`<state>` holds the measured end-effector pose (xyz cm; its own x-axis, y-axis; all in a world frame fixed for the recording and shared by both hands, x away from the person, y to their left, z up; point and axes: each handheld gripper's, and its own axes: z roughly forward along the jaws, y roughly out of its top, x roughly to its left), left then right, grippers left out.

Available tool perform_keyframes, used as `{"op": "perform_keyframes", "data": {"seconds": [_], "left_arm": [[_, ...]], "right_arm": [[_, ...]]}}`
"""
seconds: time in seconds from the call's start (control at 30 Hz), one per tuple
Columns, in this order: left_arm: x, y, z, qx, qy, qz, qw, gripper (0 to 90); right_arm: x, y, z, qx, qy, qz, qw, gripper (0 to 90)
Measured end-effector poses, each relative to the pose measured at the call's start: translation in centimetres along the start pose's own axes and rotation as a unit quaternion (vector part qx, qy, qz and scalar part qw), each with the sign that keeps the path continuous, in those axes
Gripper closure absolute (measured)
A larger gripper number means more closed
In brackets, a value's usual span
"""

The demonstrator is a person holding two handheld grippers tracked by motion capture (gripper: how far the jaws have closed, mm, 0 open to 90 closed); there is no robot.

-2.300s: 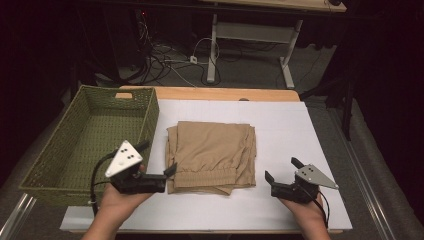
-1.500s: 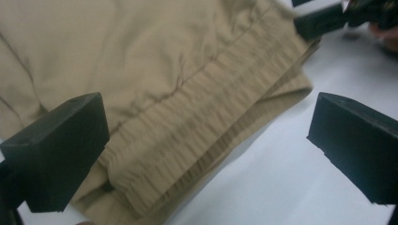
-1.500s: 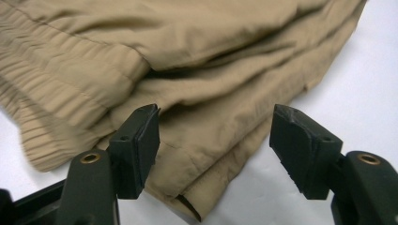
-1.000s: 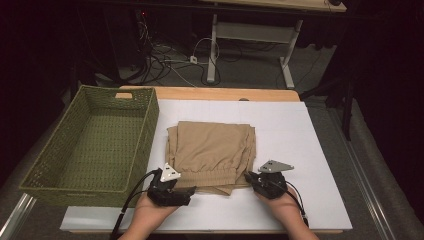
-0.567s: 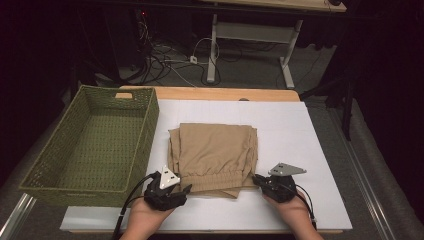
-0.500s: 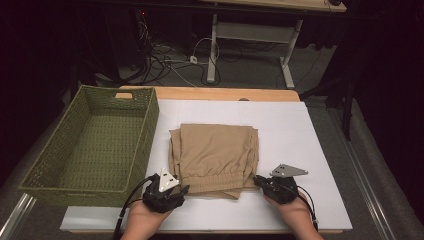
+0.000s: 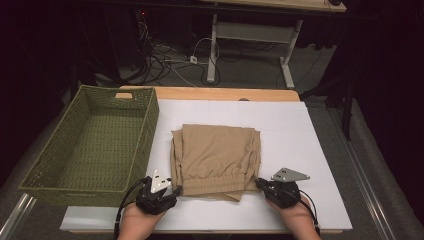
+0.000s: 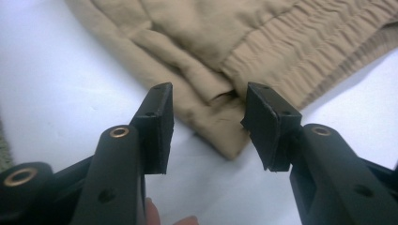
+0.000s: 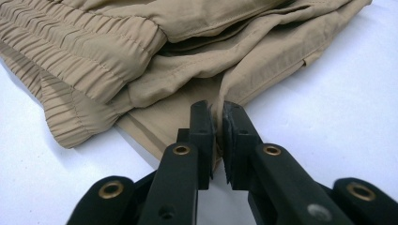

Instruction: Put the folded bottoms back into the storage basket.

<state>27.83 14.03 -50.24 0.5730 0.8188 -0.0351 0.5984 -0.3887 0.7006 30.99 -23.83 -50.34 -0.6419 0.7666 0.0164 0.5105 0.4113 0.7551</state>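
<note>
A folded tan garment with an elastic waistband lies on the middle of the white sheet, waistband toward me. My left gripper sits at the garment's near left corner. In the left gripper view it stands open, jaws either side of that corner of the tan cloth, not squeezing it. My right gripper is at the near right corner. In the right gripper view it is shut on a thin fold of the garment's edge, which rises between the pads.
A green woven basket stands empty at the left, its right wall close to the garment and my left hand. Bare white sheet extends to the right and far side. Beyond the table's wooden far edge are cables and a desk frame.
Both hands have come inward from the sides to the garment's near corners and drawn slightly toward me. The right gripper has closed on the cloth's edge.
</note>
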Motion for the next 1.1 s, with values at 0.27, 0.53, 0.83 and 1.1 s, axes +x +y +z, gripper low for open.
{"op": "perform_keyframes", "data": {"seconds": [0.27,0.53,0.83,1.1], "left_arm": [[0.3,0.1,1.3,0.011,-0.035,-0.024,0.9990,77.3],[-0.2,0.5,-0.4,0.035,-0.021,-0.006,0.9992,86.6],[-1.1,-0.7,-2.6,0.026,-0.045,-0.005,0.9986,67.2],[-0.9,2.8,-3.6,-0.093,-0.047,0.003,0.9945,24.8]], "right_arm": [[0.4,-0.2,0.4,0.007,-0.008,0.002,0.9999,84.9],[1.1,0.3,-0.5,0.017,0.004,0.003,0.9998,85.1],[3.0,-1.8,-2.3,0.016,0.026,-0.008,0.9995,64.6],[-0.3,0.8,-3.9,-0.099,-0.017,0.018,0.9948,20.9]]}}
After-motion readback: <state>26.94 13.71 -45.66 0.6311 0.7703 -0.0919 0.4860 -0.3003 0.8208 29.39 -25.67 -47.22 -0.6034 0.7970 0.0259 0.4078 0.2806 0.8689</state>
